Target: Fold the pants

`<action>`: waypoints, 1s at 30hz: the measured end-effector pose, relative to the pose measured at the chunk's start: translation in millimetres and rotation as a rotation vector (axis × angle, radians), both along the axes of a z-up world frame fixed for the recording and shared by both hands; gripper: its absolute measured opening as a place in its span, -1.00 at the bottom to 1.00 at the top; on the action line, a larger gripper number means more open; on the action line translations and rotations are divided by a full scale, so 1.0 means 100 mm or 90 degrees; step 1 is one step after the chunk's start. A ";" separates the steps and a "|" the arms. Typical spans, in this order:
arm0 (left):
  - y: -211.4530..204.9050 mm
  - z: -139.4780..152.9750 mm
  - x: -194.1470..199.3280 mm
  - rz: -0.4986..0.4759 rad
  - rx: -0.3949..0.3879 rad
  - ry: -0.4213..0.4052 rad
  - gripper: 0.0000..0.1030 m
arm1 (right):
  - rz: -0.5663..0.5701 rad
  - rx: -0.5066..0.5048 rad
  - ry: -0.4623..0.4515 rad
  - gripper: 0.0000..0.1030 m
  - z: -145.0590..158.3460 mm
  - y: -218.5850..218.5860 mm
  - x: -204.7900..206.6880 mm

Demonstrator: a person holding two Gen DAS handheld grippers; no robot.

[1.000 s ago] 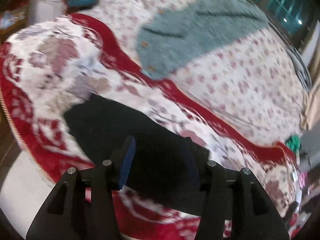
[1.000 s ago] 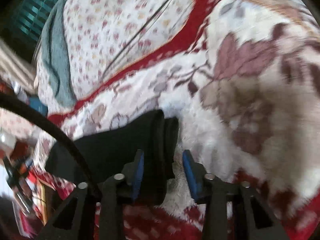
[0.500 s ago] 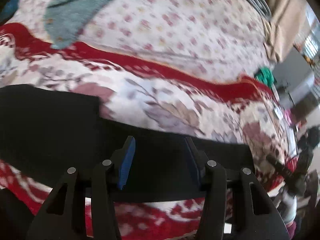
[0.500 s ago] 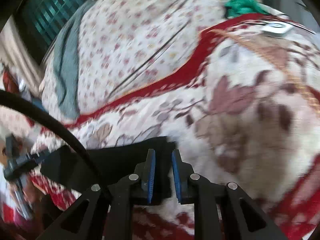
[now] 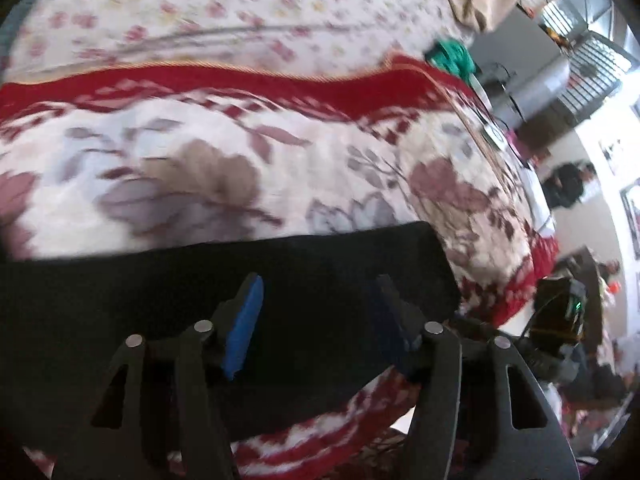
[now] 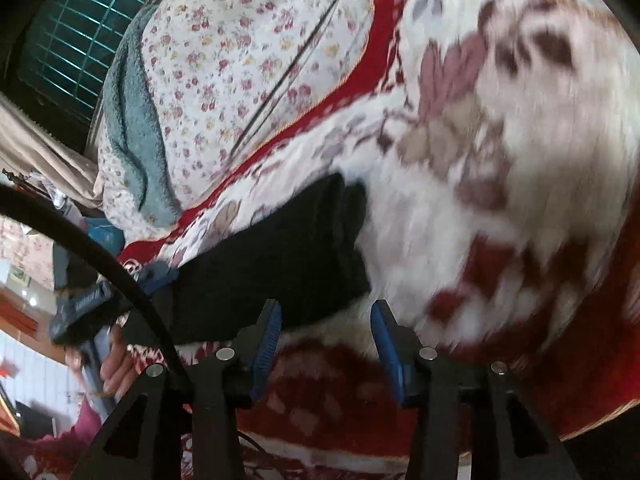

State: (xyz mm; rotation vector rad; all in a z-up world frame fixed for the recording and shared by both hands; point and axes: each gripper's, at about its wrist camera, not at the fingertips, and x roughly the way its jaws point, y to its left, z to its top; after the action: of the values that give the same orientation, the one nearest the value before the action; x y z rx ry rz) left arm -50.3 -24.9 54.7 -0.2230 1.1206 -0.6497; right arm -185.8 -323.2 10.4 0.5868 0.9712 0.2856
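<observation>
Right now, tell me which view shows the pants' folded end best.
Right wrist view: the pants show their stacked end layers just beyond the right gripper. In the left wrist view the pants are a flat dark strip, layers hidden.

Daylit but motion-blurred fisheye views, edges bowed into dark corners, the tongs sharp.

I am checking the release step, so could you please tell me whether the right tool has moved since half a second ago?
Yes. The right tool has backed off the black pants, whose edge now lies ahead of its tips on the floral blanket. Its jaws have just been opening; nothing is between them.
</observation>
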 end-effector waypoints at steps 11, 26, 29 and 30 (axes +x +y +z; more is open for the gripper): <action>-0.83 -0.08 0.27 -0.105 0.079 -0.040 0.12 | -0.039 0.057 -0.071 -0.04 -0.10 -0.03 0.06; -1.30 -0.30 0.46 -0.152 0.146 -0.072 0.12 | 0.016 -0.014 -0.102 0.01 -0.05 0.10 0.10; -1.33 -0.31 0.49 -0.158 0.145 -0.072 0.12 | 0.021 -0.015 -0.102 0.02 -0.05 0.11 0.11; -1.34 -0.31 0.51 -0.161 0.144 -0.073 0.12 | 0.023 -0.013 -0.103 0.02 -0.06 0.12 0.11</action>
State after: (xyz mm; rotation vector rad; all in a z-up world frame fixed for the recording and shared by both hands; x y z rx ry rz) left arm 0.3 -159.4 23.4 0.1506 1.1106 -0.7419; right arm -174.9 -311.7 4.7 0.5203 0.8276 0.3499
